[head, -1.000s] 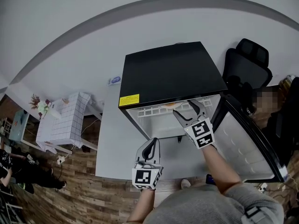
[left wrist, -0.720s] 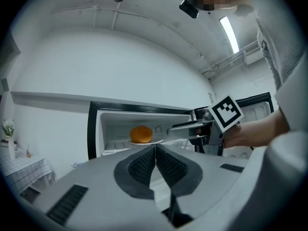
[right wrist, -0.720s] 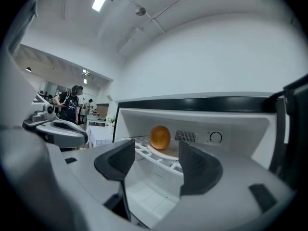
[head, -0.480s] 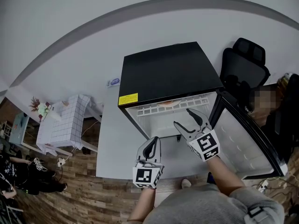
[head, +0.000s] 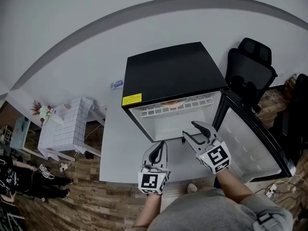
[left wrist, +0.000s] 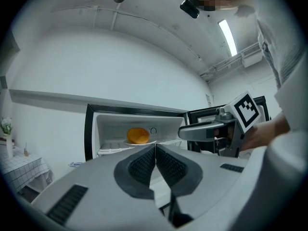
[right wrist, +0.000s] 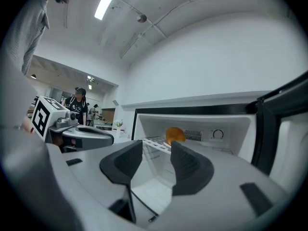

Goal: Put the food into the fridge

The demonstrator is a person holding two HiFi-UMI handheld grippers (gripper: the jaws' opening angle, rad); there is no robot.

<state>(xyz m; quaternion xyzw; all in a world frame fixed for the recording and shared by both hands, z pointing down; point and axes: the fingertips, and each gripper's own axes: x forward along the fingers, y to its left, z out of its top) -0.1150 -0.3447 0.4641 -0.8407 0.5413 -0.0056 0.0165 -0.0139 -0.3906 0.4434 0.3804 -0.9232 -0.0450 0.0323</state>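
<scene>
A small black fridge (head: pixel 173 73) stands with its door (head: pixel 250 143) swung open to the right. On its upper wire shelf lies a round orange piece of food (head: pixel 169 102) (left wrist: pixel 138 135) (right wrist: pixel 175 134) on a white plate (left wrist: pixel 142 142). My right gripper (head: pixel 190 130) (right wrist: pixel 157 150) hangs level in front of the open compartment, clear of the food. Its jaws have just been closing but still stand apart with nothing between them. My left gripper (head: pixel 160 146) (left wrist: pixel 155 147) is held lower left of it, shut and empty, pointing at the fridge.
A black office chair (head: pixel 250 66) stands behind the open door. A white checked table (head: pixel 67 124) with a small plant is at the left, and people (head: pixel 29 182) stand on the wood floor beyond it. The fridge's lower compartment (right wrist: pixel 149 186) is white inside.
My right gripper has drawn back out of the fridge opening toward me and its jaws have narrowed. The left gripper has stayed put.
</scene>
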